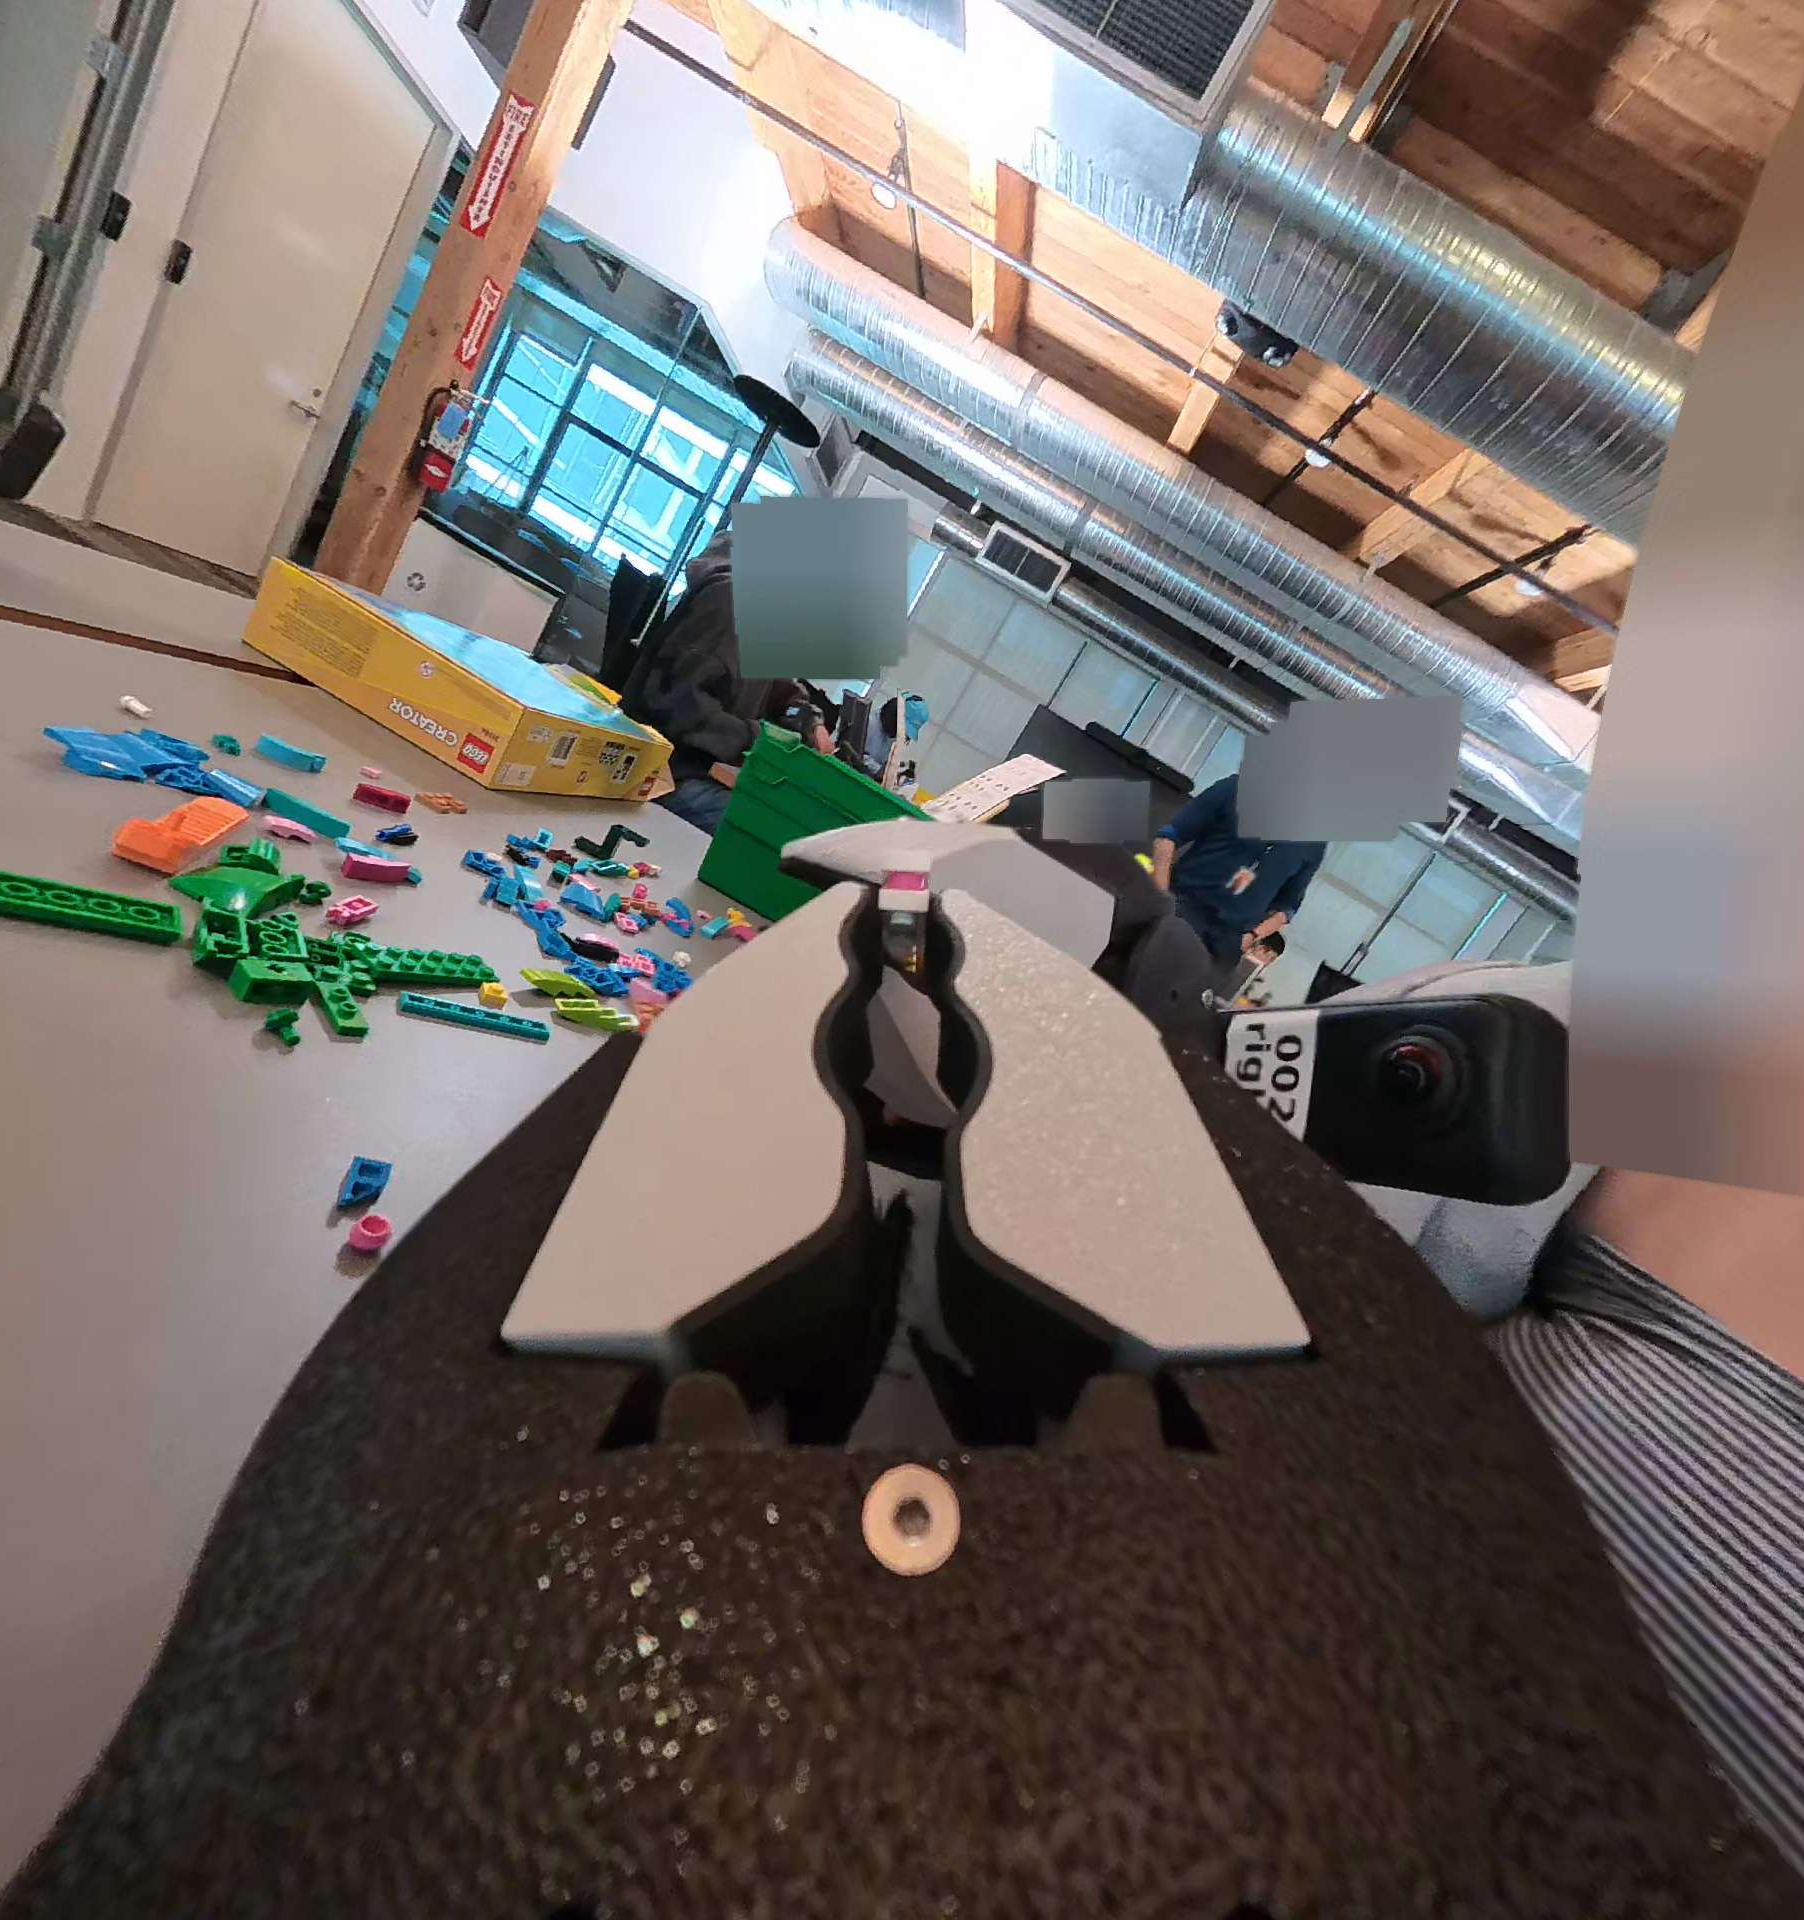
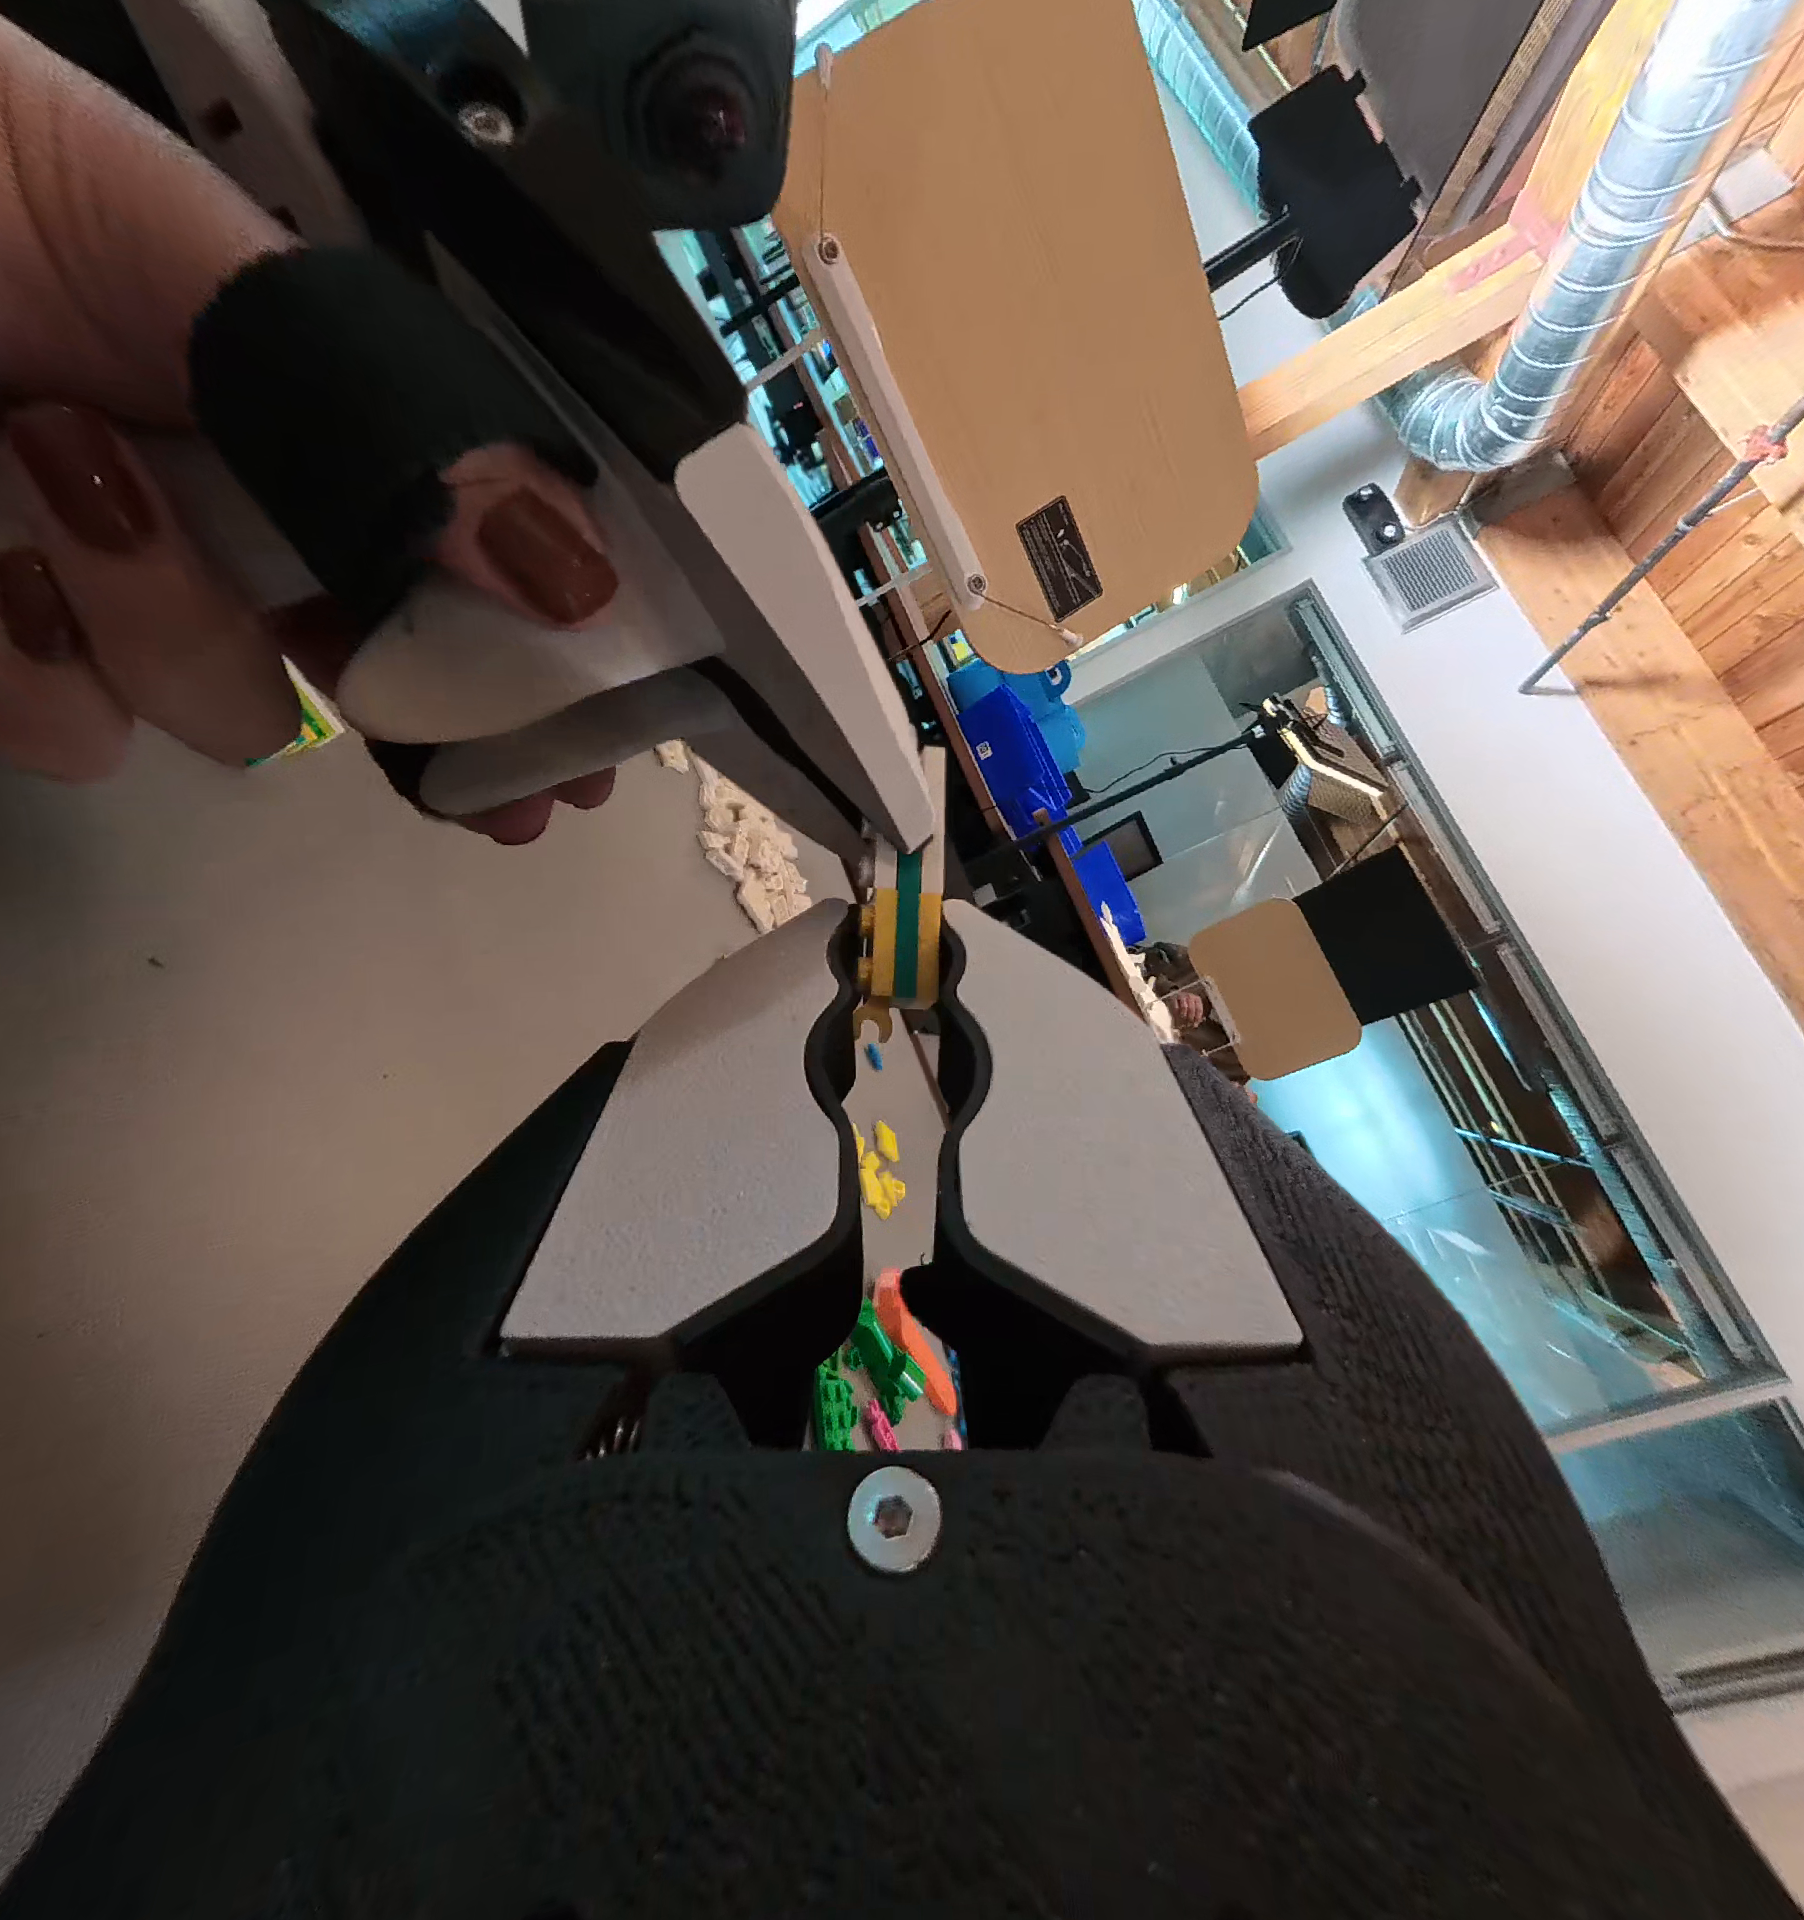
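Note:
Both grippers are raised above the grey table (image 1: 150,1143) and meet tip to tip. My left gripper (image 1: 903,902) is shut on the pink and white end of a small brick stack (image 1: 903,891). My right gripper (image 2: 903,940) is shut on the yellow and green end of that brick stack (image 2: 908,940), with both pads pressed on it. In the right wrist view the left gripper (image 2: 893,831) comes in from the upper left and clamps the stack's far end. In the left wrist view the right gripper's fingers (image 1: 1023,883) cross just beyond my left tips.
Loose bricks lie on the table: green ones (image 1: 285,956), blue and pink ones (image 1: 586,914), white ones (image 2: 752,842) and yellow ones (image 2: 882,1169). A yellow box (image 1: 451,686) and a green bin (image 1: 784,821) stand farther off. People sit behind.

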`<state>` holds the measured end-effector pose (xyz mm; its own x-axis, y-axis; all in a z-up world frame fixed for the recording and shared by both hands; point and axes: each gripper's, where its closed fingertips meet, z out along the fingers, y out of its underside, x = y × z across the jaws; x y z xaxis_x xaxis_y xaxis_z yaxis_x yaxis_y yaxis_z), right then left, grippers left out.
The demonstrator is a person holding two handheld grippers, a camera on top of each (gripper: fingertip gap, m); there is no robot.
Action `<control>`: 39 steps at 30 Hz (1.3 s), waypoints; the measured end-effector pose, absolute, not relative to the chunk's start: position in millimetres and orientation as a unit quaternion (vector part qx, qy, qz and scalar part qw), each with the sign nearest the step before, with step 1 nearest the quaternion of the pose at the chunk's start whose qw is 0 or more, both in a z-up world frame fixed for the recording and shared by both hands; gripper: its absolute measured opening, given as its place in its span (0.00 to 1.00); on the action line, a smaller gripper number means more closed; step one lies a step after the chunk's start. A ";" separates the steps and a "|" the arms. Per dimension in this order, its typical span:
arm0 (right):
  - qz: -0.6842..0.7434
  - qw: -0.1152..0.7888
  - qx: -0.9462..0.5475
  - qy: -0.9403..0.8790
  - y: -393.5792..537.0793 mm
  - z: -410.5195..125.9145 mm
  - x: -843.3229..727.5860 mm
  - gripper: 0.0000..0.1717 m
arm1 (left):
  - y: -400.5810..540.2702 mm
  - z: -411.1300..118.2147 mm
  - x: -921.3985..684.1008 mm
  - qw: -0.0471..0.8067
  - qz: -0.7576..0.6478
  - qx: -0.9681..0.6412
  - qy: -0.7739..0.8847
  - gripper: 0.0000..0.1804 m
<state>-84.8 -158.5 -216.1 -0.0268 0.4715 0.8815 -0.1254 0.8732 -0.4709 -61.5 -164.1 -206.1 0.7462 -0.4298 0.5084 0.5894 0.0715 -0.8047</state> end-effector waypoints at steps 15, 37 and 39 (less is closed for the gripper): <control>0.436 0.476 -0.261 -0.718 -176.3 -218.8 -74.6 0.06 | -171.1 -202.1 -54.3 0.722 -0.338 -0.603 -0.014 0.04; 0.324 0.621 -0.252 -0.668 -134.1 -218.3 -91.6 0.06 | -182.9 -130.5 -195.6 0.614 0.056 -0.782 -0.090 0.04; 0.319 0.619 -0.256 -0.671 -132.4 -219.6 -92.4 0.06 | -170.3 -156.2 -241.4 0.487 0.069 -0.865 -0.104 0.04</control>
<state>-92.4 -132.4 -219.6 -0.1035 0.7380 0.6669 -0.0521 0.6655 -0.7446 -241.4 -170.3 -156.2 0.9687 0.2476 -0.0186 0.1126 -0.5048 -0.8559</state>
